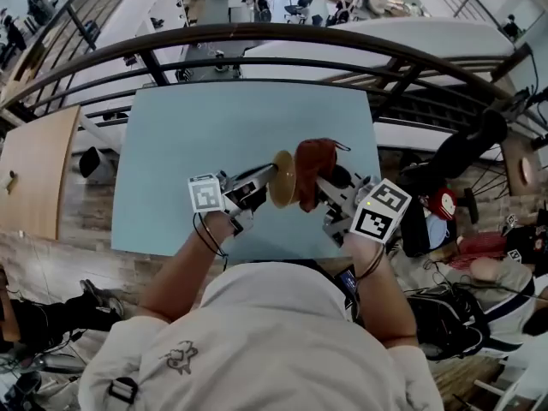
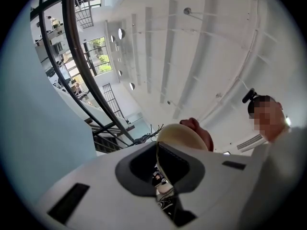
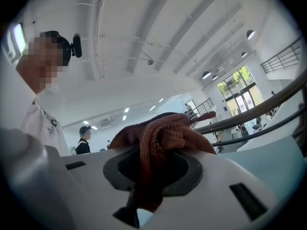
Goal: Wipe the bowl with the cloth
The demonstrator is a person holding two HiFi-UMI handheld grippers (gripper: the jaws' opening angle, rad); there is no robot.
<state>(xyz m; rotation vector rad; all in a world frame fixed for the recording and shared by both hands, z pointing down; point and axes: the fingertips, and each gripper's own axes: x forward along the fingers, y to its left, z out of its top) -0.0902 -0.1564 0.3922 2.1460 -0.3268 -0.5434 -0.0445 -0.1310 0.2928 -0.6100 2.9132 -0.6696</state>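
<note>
A tan bowl (image 1: 283,178) hangs on edge above the light blue table (image 1: 197,144), its opening turned to the right. My left gripper (image 1: 271,175) is shut on its rim. In the left gripper view the thin rim (image 2: 157,159) runs between the closed jaws and the bowl's rounded outside (image 2: 180,134) rises just past them. A reddish-brown cloth (image 1: 317,161) is bunched against the bowl's right side, with my right gripper (image 1: 322,183) shut on it. The right gripper view shows the cloth (image 3: 163,133) filling the jaws and spilling over them. A bit of the cloth (image 2: 204,133) peeks from behind the bowl.
A dark curved railing (image 1: 257,37) runs beyond the table's far edge. A wooden tabletop (image 1: 34,169) stands at the left. Bags, cables and gear (image 1: 449,208) lie on the floor to the right. A person (image 3: 85,140) stands far off.
</note>
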